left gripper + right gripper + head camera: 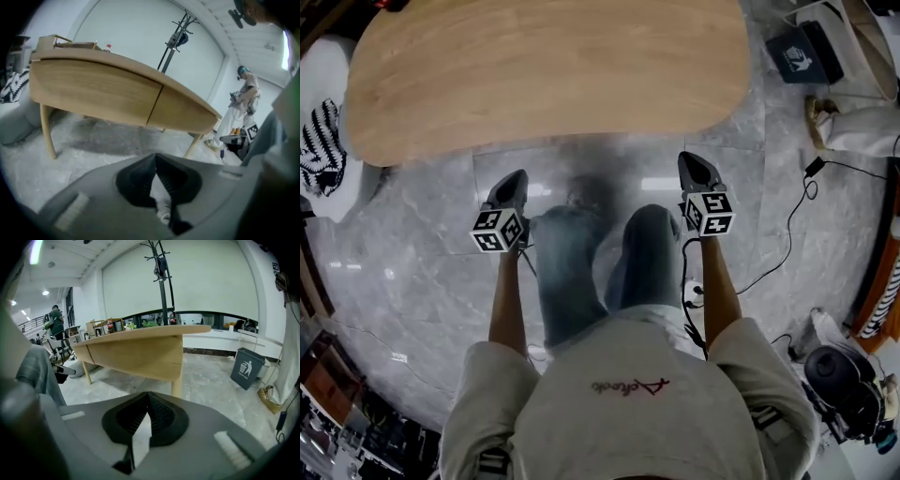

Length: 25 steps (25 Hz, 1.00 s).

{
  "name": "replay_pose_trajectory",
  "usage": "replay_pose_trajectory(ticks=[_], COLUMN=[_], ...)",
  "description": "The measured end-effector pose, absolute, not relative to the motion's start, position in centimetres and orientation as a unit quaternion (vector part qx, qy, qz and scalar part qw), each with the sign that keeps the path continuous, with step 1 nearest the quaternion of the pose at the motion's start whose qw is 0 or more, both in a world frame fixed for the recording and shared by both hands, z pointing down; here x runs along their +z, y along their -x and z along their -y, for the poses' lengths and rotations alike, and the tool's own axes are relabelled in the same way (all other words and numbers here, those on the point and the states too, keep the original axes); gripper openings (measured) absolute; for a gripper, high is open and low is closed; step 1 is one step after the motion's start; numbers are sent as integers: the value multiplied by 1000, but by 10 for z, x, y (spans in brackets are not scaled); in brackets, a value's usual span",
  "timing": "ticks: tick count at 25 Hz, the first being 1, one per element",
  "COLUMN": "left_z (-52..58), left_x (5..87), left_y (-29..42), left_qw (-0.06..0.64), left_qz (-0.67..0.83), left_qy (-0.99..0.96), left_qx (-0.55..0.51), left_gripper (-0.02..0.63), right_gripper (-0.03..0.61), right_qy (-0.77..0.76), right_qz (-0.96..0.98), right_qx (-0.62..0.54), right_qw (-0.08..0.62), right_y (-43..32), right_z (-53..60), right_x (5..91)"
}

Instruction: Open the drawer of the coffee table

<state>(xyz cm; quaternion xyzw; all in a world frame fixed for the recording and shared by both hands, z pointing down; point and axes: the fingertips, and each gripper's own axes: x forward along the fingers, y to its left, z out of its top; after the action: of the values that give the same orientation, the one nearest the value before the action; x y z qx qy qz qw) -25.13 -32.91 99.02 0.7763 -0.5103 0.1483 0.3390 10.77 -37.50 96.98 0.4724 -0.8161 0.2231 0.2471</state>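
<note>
Across top of head view, light oval wooden coffee table, far edge cut off, drawer front flush, seam visible only in left gripper view, left gripper & right gripper below it, both pinched closed, empty, clear of table.

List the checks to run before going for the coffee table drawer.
1. Left tool empty: ok, jaws together on nothing.
2. Right tool empty: ok, jaws together on nothing.
3. Tools at the coffee table: not ok, both are short of it.
4. Front panels flush, nothing pulled out: ok.
5. Handle to pull: cannot tell, none shows.
</note>
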Motion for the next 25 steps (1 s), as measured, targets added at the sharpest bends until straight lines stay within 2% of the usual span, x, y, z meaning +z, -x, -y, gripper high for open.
replay_pose_trajectory(ticks=[6,14,25], left_z=[348,358,357], left_x=[1047,1052,1028], left_y=[251,231,207], left_qw=[305,255,272], left_qz=[512,512,475], left_qy=[-792,-815,-837], left_qx=[128,91,-15], left_gripper=[-2,-1,-1], right_gripper=[3,3,4], right_qy=[-477,-475,-439], right_qz=[830,853,876], right_qx=[192,151,190], right_qw=[215,157,52], right_y=[-117,-123,-124], right_z=[393,394,386], right_x=[1029,1040,1031])
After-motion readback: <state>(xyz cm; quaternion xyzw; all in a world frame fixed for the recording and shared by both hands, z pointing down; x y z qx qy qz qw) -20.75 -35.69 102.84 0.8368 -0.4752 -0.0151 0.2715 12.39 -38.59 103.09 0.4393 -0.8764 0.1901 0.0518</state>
